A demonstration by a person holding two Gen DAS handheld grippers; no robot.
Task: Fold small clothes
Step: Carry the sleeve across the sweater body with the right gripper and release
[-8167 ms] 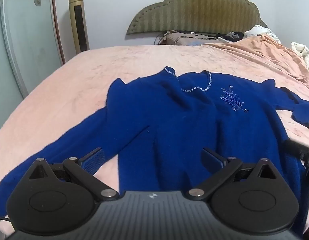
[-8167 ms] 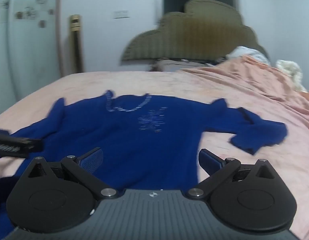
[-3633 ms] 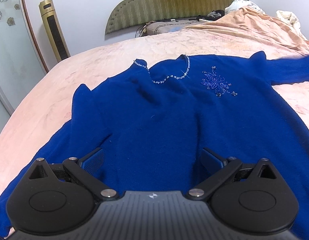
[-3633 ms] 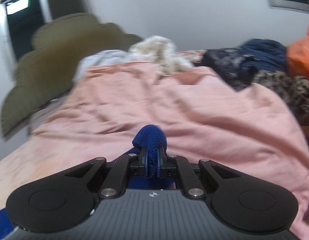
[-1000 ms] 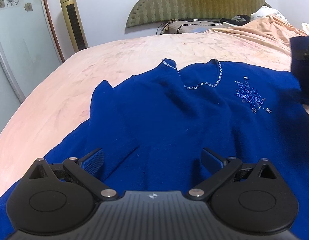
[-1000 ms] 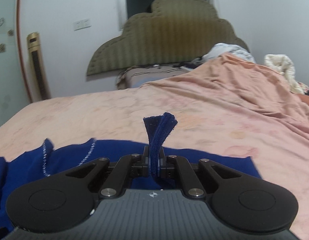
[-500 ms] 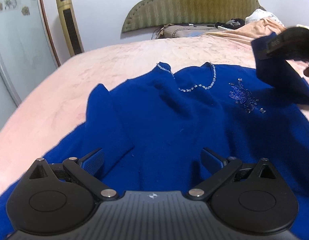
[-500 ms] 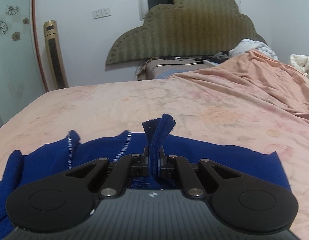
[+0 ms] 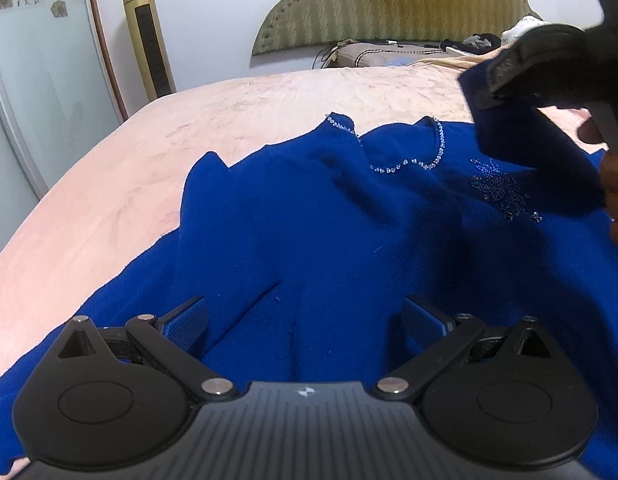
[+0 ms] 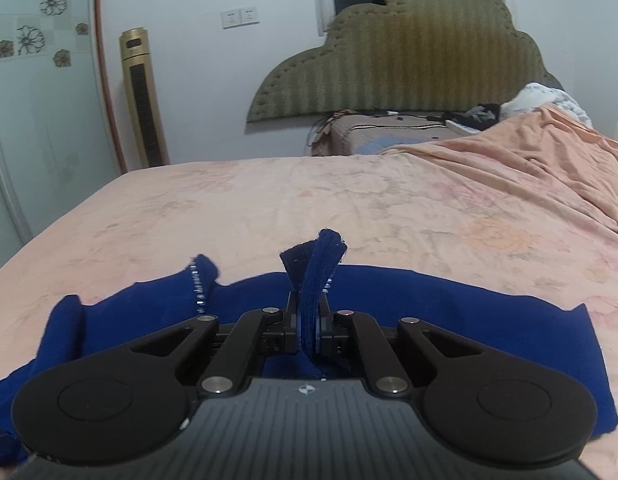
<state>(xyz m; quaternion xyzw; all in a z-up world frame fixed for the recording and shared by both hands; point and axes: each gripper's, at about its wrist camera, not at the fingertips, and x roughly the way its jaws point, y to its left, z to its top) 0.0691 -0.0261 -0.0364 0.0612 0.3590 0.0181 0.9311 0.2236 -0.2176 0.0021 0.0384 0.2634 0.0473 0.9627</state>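
Observation:
A royal blue sweater [image 9: 329, 232] with a beaded neckline lies front-up on the pink bed [image 9: 129, 168]. My left gripper [image 9: 305, 318] is open and empty, low over the sweater's lower body. My right gripper [image 10: 308, 330] is shut on the cuff of the sweater's right sleeve [image 10: 315, 270]. In the left wrist view the right gripper [image 9: 489, 92] holds that sleeve [image 9: 529, 152] lifted above the chest, over the beaded flower. The sweater's body [image 10: 449, 308] lies below the right gripper.
A green padded headboard [image 10: 405, 52] and a pillow [image 10: 389, 132] stand at the far end of the bed. A gold tower fan [image 9: 147, 32] stands by the wall at left. A rumpled peach blanket [image 10: 541, 148] covers the bed's right side.
My right gripper has carried the sleeve cuff leftward, further in over the sweater's chest. My left gripper has stayed open and has barely shifted.

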